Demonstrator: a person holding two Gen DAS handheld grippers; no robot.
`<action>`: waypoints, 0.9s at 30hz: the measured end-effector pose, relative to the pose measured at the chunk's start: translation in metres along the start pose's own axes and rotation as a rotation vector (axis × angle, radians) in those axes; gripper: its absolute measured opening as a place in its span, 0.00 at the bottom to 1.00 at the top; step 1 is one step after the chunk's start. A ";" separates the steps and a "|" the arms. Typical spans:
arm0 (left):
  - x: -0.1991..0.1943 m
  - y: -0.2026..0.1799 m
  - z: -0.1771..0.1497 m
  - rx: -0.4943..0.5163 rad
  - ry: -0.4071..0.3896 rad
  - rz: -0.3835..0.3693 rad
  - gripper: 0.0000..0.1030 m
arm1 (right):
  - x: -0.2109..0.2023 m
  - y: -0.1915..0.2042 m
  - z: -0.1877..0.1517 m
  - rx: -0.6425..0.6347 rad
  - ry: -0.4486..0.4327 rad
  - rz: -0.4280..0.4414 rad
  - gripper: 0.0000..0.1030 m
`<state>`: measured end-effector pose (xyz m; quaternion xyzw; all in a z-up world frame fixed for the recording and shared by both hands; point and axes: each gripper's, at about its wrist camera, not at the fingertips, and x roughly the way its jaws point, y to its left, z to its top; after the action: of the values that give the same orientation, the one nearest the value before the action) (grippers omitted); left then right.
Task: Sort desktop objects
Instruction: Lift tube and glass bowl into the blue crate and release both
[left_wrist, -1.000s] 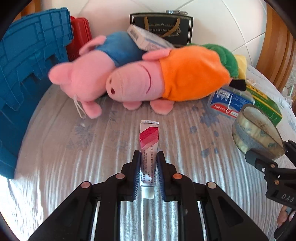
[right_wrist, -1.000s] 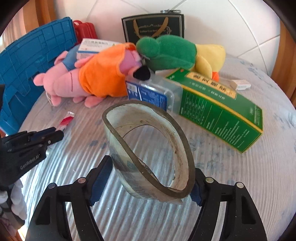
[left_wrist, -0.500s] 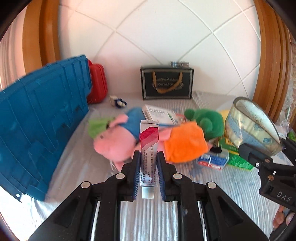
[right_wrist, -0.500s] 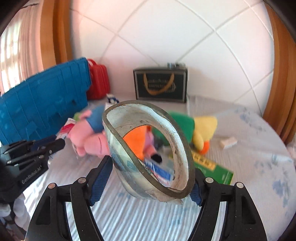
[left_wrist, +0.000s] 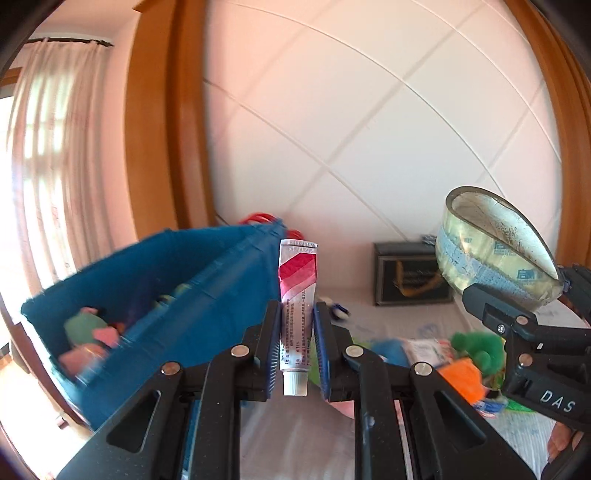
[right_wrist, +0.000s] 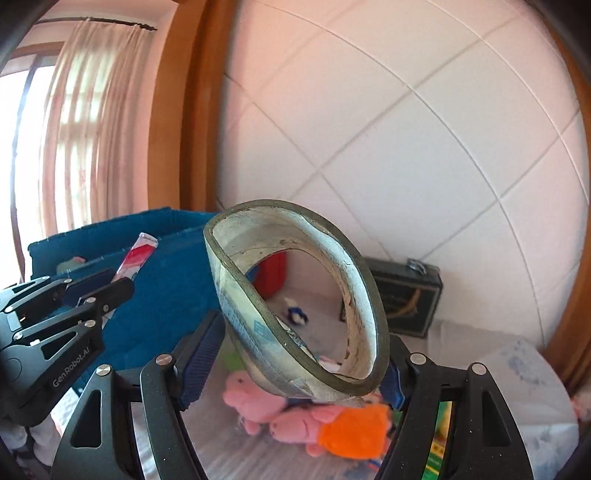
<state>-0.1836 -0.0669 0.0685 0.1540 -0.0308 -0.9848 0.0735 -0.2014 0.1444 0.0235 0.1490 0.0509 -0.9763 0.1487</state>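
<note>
Fingers, left: your left gripper (left_wrist: 297, 347) had its blue pads pinched flat on a small red-and-white tube (left_wrist: 297, 295), gripping the lower half; the white cap hung just below the pads.
Fingers, right: your right gripper (right_wrist: 303, 362) stood spread wide, yet both pads pressed the outer sides of a clear tape roll (right_wrist: 295, 295); you held it, squashed to an oval.
Tube position: it was up in the air, crimped end up, in front of the blue crate (left_wrist: 184, 295) as the left wrist view showed it.
Tape position: it was aloft too, well above the plush pigs (right_wrist: 314, 421) on the cloth-covered table (right_wrist: 517, 387).
Crate: its open top showed at left with soft items already inside; blur hid what they were.
Step, judged: you were carrying both items toward the crate; neither was over its opening yet.
Handling, tube: probably light and soft-walled; a hard squeeze could force paste toward the cap. Your hold on the flat faces looked right; the crimp would be too thin to grip.
Handling, tape: likely light, with a thin ring that yields. The smooth film could slip, so a grip across the widest part of the ring suited it.
Risk, judged: the two grippers hung near each other, so you would need to release one at a time.
</note>
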 end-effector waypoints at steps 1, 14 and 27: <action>-0.002 0.013 0.005 -0.004 -0.009 0.014 0.17 | 0.005 0.017 0.012 -0.012 -0.015 0.016 0.72; 0.027 0.214 0.037 -0.026 0.080 0.175 0.17 | 0.082 0.225 0.106 -0.075 -0.034 0.157 0.72; 0.101 0.285 0.017 -0.080 0.336 0.121 0.17 | 0.166 0.312 0.118 -0.205 0.238 0.101 0.72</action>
<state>-0.2450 -0.3635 0.0785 0.3111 0.0120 -0.9395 0.1429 -0.2899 -0.2151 0.0676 0.2501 0.1598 -0.9327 0.2048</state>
